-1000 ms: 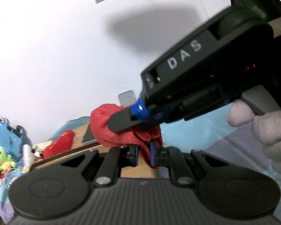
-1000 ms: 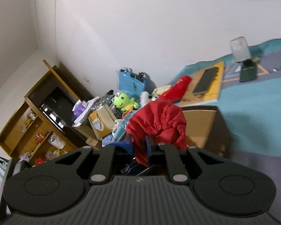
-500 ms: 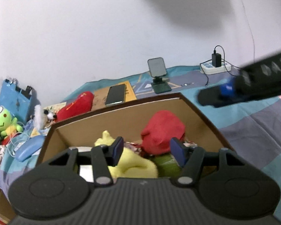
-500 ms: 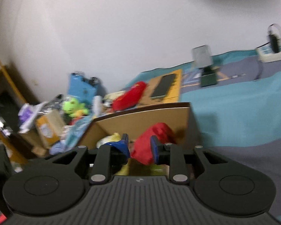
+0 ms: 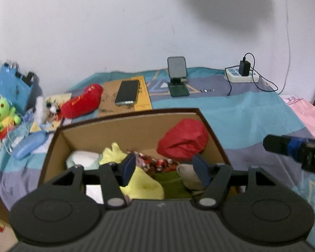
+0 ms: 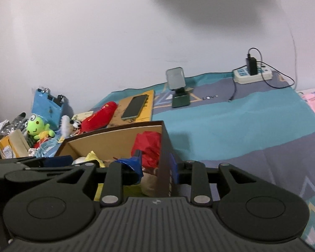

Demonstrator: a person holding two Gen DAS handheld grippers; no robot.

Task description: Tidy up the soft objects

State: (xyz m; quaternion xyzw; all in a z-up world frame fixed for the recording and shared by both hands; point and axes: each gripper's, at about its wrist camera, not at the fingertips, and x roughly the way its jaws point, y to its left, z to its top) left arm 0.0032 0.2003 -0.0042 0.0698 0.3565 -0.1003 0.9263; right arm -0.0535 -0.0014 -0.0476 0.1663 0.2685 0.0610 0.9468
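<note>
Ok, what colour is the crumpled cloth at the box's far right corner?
Red. The crumpled cloth shows best in the left wrist view, lying inside the cardboard box.

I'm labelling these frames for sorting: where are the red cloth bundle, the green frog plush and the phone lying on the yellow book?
red cloth bundle (image 5: 183, 139), left wrist view, middle of its crumpled top.
green frog plush (image 6: 36, 127), right wrist view, on its face.
phone (image 5: 127, 92), left wrist view, centre of its dark screen.
</note>
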